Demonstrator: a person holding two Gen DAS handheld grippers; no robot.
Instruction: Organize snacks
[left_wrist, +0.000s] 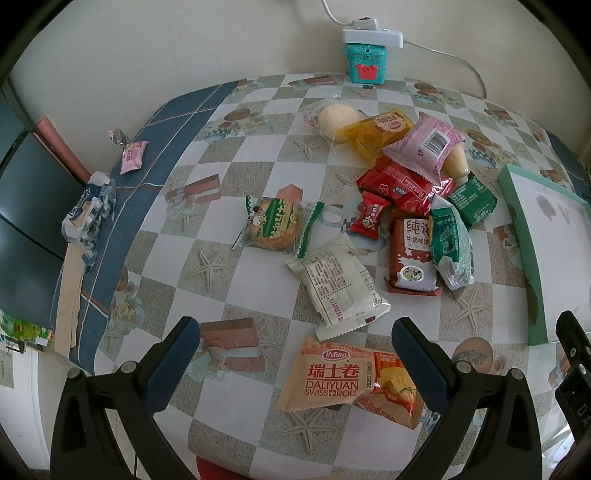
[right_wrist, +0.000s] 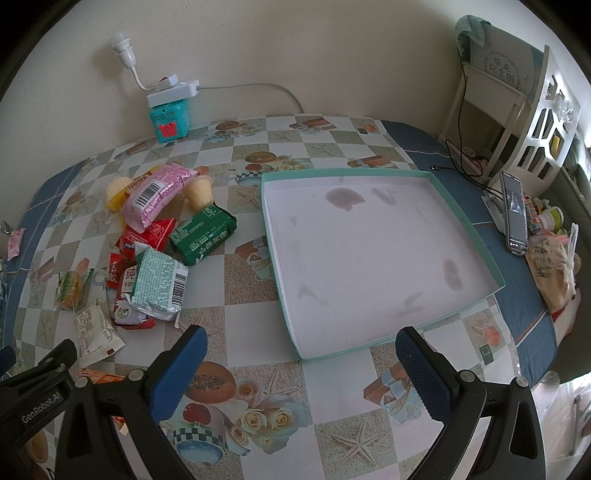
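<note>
Item one, the snacks: we count a loose heap of wrapped packets (left_wrist: 417, 192) on the checked tablecloth (left_wrist: 207, 266), left of the tray. In it we list a pink barcode packet (right_wrist: 157, 195), a dark green packet (right_wrist: 203, 236), a pale green foil packet (right_wrist: 159, 288), red packets (left_wrist: 404, 184) and two pale jelly cups (right_wrist: 199, 192). Lying apart from the heap we note a round biscuit in a clear wrapper (left_wrist: 273, 225), a white packet (left_wrist: 340, 284) and an orange Swiss roll packet (left_wrist: 351, 380).

Item two, the container: we see a shallow teal-edged tray (right_wrist: 476, 236) with a white, stained floor and nothing in it. Its left wall stands near the dark green packet without touching it.

Item three, the tools: our left gripper (left_wrist: 295, 362) has its fingers spread wide, with the Swiss roll packet lying between them, untouched as far as we can tell. Our right gripper (right_wrist: 301, 373) is likewise spread wide and holds nothing, over bare cloth just before the tray's near corner.

Item four, edges: a teal tin (right_wrist: 170, 122) under a white power strip (right_wrist: 171, 92) stands at the far wall. A phone (right_wrist: 514, 214) and a bag (right_wrist: 552, 269) sit at the table's right edge, beyond the tray.
</note>
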